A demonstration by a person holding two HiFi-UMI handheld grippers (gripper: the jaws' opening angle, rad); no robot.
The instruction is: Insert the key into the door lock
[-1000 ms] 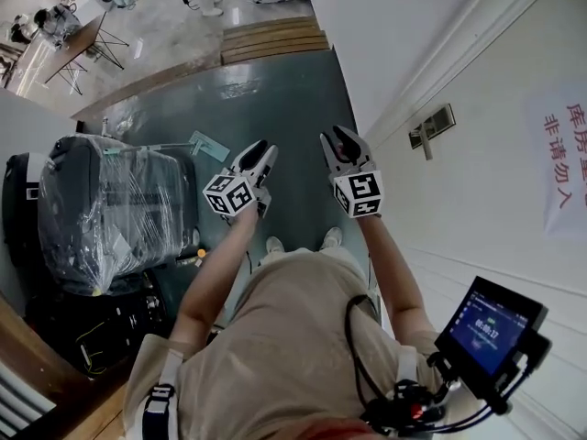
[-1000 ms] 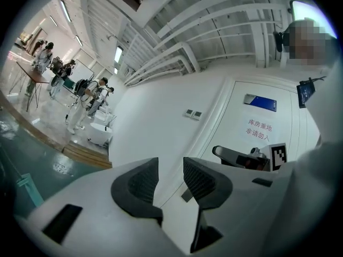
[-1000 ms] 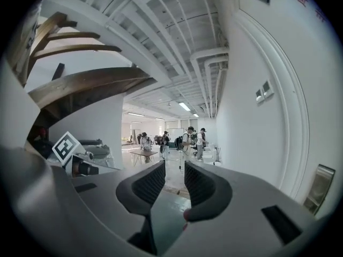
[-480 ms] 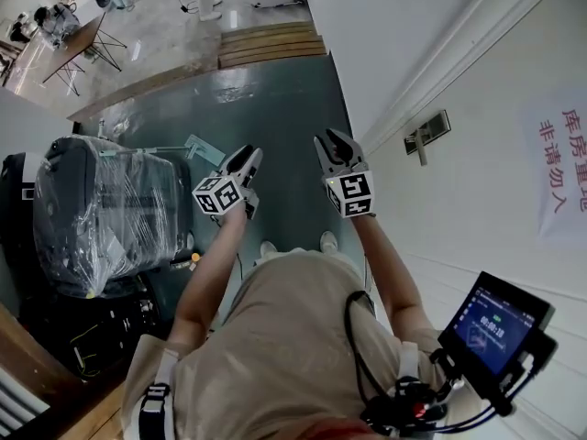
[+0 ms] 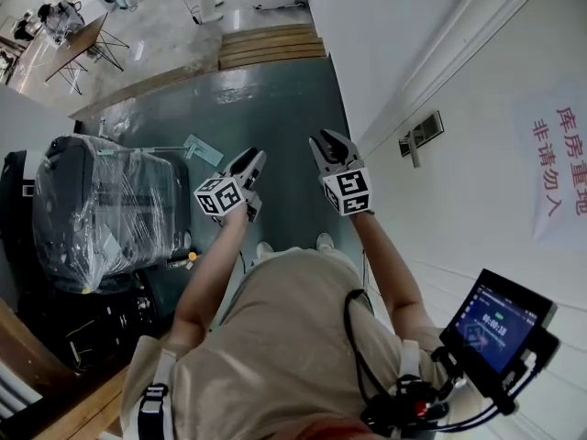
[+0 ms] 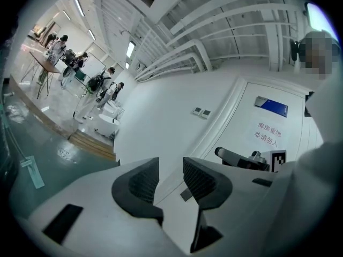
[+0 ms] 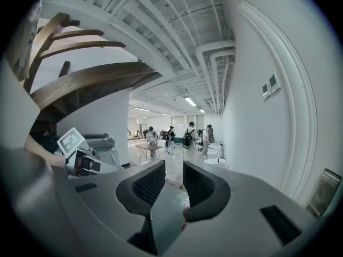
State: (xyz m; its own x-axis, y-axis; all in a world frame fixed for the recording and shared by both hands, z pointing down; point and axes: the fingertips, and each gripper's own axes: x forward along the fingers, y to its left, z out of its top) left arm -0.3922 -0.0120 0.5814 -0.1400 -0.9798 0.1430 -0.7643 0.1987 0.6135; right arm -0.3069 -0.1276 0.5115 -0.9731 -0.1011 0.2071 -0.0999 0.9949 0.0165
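Note:
The door lock (image 5: pixel 417 136) is a grey plate with a handle on the white door (image 5: pixel 477 209), right of both grippers. No key shows in any view. My left gripper (image 5: pixel 252 161) hangs over the dark green floor, open and empty. My right gripper (image 5: pixel 330 143) is nearer the door, a short way left of the lock, open and empty. In the left gripper view, my left gripper (image 6: pixel 171 173) frames the lock (image 6: pixel 186 194) low between its jaws. In the right gripper view, my right gripper (image 7: pixel 174 178) points into the hall, with the lock (image 7: pixel 324 191) at the far right edge.
A plastic-wrapped grey case (image 5: pixel 101 209) stands at the left, a teal flat item (image 5: pixel 204 148) lies on the floor (image 5: pixel 284 99). Wooden steps (image 5: pixel 271 39) are ahead. A pink sign (image 5: pixel 555 172) hangs on the door. A small screen (image 5: pixel 495 324) juts out at lower right. People stand around a table (image 7: pixel 150 149) far off.
Both grippers have drifted slightly left in the head view, and the door lock has shifted with them. The left gripper's jaws look a little narrower. Nothing was taken hold of.

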